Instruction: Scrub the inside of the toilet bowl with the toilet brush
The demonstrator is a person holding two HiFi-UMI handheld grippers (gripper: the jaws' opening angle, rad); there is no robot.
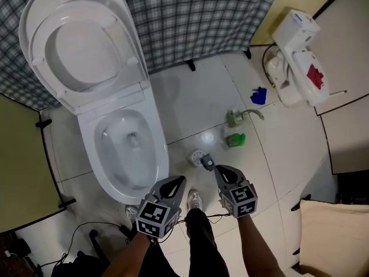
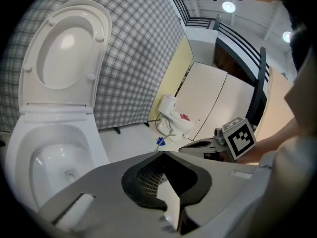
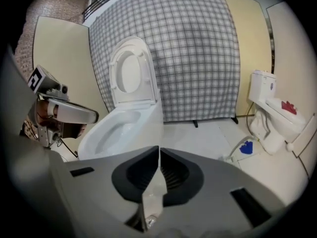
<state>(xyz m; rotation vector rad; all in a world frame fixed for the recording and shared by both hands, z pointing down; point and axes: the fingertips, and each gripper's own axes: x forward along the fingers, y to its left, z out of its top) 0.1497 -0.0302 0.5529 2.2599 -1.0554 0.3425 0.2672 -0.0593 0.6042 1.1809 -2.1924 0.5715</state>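
1. White ceramic toilet [image 1: 124, 154] stands on the pale tiled floor [image 1: 196, 97]. Its lid and seat [image 1: 81, 45] are tipped up against a grey checked cloth [image 1: 196, 16]. The bowl [image 1: 128, 146] lies open, with a little water at its bottom.
2. My left gripper [image 2: 162, 153] has its jaws closed tip to tip, with nothing between them. In the head view it hangs just beside the front right edge of the bowl.
3. My right gripper [image 3: 158, 148] likewise has its jaws pressed together and empty. It points down at the floor to the right of the toilet. In the head view its tips sit just beside a small round grey-white object [image 1: 197, 157] on the tiles.
4. I cannot pick out the toilet brush for certain. It may be the grey-green thing with a thin bent handle [image 1: 239, 116], which lies on the floor beyond my right gripper and apart from it.
5. Near that thing sit a small bright green object [image 1: 235, 139] and, farther off, a blue object [image 1: 259, 96].
6. At the right wall stands a smaller white toilet [image 1: 297, 56] with a red patch on it.
7. My light shoe [image 1: 195, 199] shows on the floor between the two grippers.
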